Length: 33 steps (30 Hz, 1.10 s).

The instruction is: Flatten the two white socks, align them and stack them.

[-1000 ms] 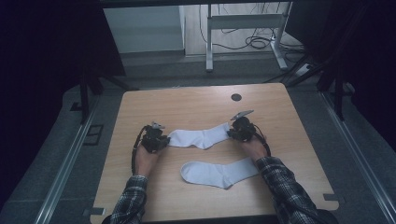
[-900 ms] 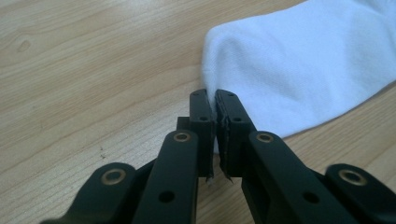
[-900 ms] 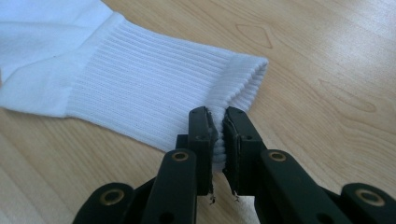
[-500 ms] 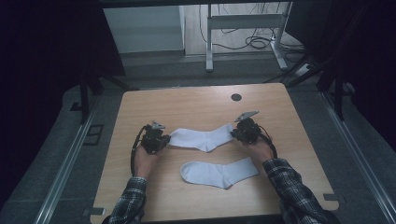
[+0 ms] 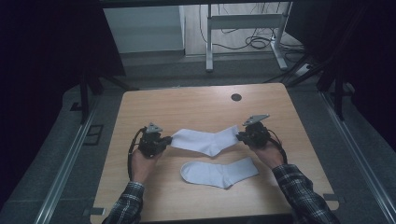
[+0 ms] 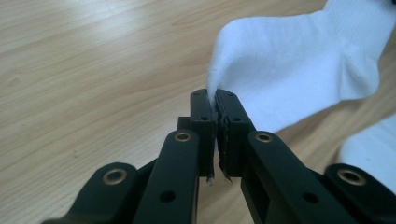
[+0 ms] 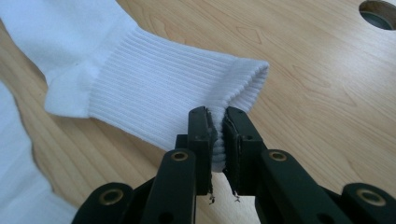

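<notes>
Both tools, left tool [image 6: 215,109] and right tool [image 7: 218,122], pinch the upper sock [image 5: 205,140] (toe and cuff); keep it taut, probably just above the surface [image 5: 187,102], over the lower sock [image 5: 219,171].

**Where my three cameras sit**

My high view looks forward and down from above the near edge of the table [image 5: 140,107], taking in all four corners. My two gripper views ride low and close, each facing along its own jaws across the wood. All three share the upper sock [image 5: 205,140], pinched at toe [image 6: 261,60] and cuff [image 7: 177,93]
</notes>
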Motion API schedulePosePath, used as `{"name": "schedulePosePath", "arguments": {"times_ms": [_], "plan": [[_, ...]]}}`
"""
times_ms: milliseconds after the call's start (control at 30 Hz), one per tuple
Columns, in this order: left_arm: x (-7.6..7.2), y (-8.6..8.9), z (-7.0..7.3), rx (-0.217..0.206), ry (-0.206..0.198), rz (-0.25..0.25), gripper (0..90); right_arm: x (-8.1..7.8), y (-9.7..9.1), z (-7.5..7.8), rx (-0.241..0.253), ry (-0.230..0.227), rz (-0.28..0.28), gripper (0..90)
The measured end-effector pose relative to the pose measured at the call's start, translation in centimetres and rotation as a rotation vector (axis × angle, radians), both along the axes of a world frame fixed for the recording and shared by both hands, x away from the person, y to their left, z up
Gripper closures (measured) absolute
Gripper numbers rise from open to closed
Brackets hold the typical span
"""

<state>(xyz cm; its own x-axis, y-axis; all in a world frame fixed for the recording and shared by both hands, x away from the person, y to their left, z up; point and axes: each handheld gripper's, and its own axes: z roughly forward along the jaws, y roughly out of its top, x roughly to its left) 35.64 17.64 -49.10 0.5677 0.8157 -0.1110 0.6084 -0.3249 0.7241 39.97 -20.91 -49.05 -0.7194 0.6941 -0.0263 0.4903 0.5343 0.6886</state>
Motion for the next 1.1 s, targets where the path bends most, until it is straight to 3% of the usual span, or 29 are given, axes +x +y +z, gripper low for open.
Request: {"name": "schedulePosePath", "arguments": {"times_ms": [400,733,1100], "plan": [[-3.1,-1.0,0.9,0.002,-0.028,-0.075,86.0,-2.3,-2.1,0.9,0.023,0.013,0.004,80.3],[-6.1,-1.4,1.2,-0.009,-0.028,-0.111,86.0,-5.0,-3.2,1.5,0.038,0.037,0.023,80.3],[-8.6,-3.0,1.1,0.033,-0.011,-0.167,86.0,-8.1,-5.2,1.6,0.051,0.083,0.036,80.2]]}}
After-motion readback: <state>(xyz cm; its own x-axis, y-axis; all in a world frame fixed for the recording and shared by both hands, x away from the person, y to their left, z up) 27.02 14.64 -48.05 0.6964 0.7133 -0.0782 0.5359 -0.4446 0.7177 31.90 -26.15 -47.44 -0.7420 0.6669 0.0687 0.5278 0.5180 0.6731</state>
